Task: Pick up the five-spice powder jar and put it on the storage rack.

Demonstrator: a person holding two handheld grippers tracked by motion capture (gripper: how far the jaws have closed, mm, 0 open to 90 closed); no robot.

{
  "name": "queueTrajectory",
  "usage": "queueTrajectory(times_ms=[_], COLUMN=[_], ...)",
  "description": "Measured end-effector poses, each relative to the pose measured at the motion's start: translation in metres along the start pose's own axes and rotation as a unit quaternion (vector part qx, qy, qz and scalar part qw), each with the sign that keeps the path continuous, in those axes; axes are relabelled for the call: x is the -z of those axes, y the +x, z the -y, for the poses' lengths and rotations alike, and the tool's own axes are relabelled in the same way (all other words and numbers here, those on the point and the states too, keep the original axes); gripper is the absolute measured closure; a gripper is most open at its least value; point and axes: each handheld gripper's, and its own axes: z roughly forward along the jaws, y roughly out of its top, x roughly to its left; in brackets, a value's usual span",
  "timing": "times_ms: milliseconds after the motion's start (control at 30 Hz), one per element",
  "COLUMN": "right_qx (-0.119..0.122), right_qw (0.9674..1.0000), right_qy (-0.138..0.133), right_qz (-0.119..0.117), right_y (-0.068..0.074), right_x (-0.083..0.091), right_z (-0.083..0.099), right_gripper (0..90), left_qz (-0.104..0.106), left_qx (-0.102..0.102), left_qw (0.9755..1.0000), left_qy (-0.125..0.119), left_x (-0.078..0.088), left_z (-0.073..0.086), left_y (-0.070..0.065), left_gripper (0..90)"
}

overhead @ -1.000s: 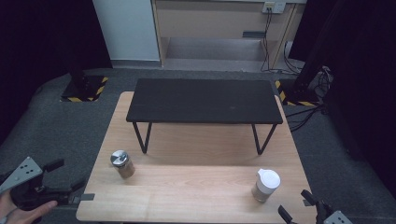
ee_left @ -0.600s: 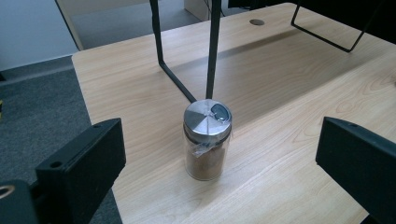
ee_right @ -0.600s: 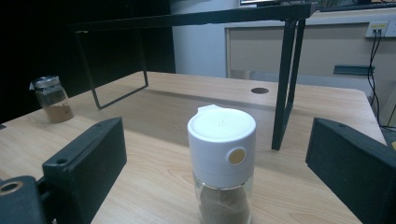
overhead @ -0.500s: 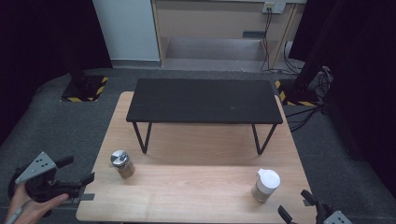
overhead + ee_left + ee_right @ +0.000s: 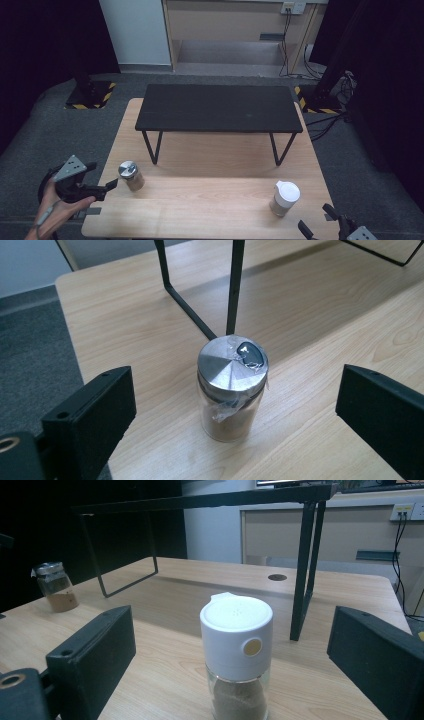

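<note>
A small glass jar [image 5: 131,175] with a silver metal lid and brown powder stands at the wooden table's front left; the left gripper view shows this jar [image 5: 232,389] straight ahead. My left gripper [image 5: 107,188] sits just left of it, open, its jaws wide apart and empty. A glass shaker with a white lid [image 5: 284,198] stands at the front right, and the shaker [image 5: 237,655] holds brown powder in the right gripper view. My right gripper [image 5: 316,224] is at the bottom edge below it, open and empty.
A low black bench table [image 5: 219,108] on thin black legs stands across the back half of the wooden table [image 5: 210,210]. Grey carpet surrounds the table. Cables and stand bases lie on the floor at the back right.
My left gripper has come in from the left edge toward the metal-lidded jar and turned to face it. The right gripper has stayed put.
</note>
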Motion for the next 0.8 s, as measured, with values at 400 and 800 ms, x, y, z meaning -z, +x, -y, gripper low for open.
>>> queueTrajectory(times_ms=[400,800], right_qx=[0.001,-0.001], right_qw=[1.0,1.0], right_qy=[-0.002,-0.002], right_qz=[0.001,0.001], right_y=[0.0,-0.001], right_x=[0.001,0.001], right_z=[0.001,0.001], right_gripper=[5.5,5.5], left_qz=[0.004,0.005], left_qx=[-0.004,-0.011], left_qw=[0.9995,0.9995], left_qy=[0.031,0.029], left_x=[-0.05,-0.074], left_z=[-0.003,0.006], left_y=[0.001,0.002], left_gripper=[6.9,24.5])
